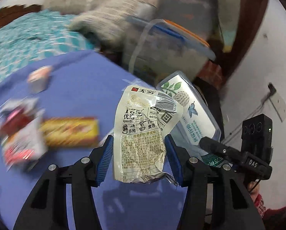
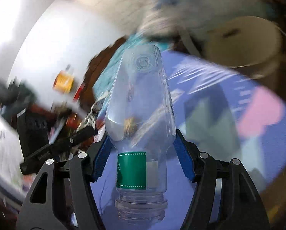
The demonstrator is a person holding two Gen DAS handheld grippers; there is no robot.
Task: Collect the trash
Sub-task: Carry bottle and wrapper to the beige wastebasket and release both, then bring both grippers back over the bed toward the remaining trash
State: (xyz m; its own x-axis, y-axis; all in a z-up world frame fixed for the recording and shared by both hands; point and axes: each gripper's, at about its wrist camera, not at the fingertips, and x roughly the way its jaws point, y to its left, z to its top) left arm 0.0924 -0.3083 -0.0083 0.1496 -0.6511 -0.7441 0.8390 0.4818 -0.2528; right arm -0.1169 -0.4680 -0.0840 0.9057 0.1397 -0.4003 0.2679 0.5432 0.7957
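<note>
Both grippers carry trash. Left gripper (image 1: 139, 143) is clamped on a cream snack wrapper (image 1: 143, 132) with black Chinese print and a barcode; the blue pads (image 1: 105, 159) press its two sides and the wrapper stands up between them. Right gripper (image 2: 141, 143) is clamped on a clear plastic bottle (image 2: 141, 103) with a green label; its open threaded neck points toward the camera and its bottom points away. In the left wrist view this bottle (image 1: 189, 111) is just beside the wrapper, at the right of it.

Below lies a blue tablecloth (image 1: 81, 88). On it, at the left and blurred, are a yellow and red packet (image 1: 70, 132), red and white wrappers (image 1: 20, 130) and a small carton (image 1: 39, 78). Behind the table stands a clear storage box with blue lid (image 1: 171, 44), and a teal patterned cloth (image 1: 27, 38) lies farther left.
</note>
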